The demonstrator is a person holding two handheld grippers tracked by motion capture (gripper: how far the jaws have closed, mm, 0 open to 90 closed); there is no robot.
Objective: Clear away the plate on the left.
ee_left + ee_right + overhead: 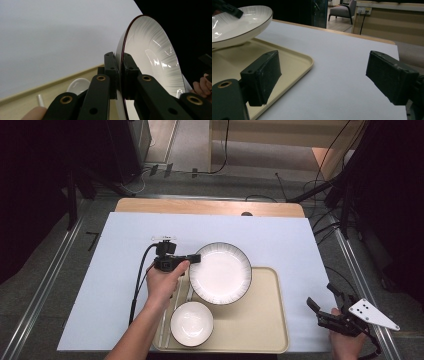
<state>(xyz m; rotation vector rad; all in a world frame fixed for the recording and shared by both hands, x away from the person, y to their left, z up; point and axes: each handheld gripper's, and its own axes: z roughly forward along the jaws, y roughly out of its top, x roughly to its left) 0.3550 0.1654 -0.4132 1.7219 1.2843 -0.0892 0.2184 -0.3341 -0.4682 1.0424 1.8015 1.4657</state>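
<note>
A large white plate (220,272) with a dark rim hangs partly over the far edge of the beige tray (265,320). My left gripper (194,258) is shut on the plate's left rim; in the left gripper view the rim of the plate (152,62) is pinched between the two black pads (111,65). The plate (237,21) is held up off the tray (294,62) in the right gripper view. A small white bowl (191,323) sits at the tray's near left. My right gripper (322,309) stands open at the table's near right, its jaws (322,80) wide apart over the white mat.
A white mat (125,285) covers the table, with a wooden strip (210,207) along the far side. A white spoon (78,86) and chopsticks (176,295) lie on the tray by the bowl. Cables and stands crowd the floor beyond the table.
</note>
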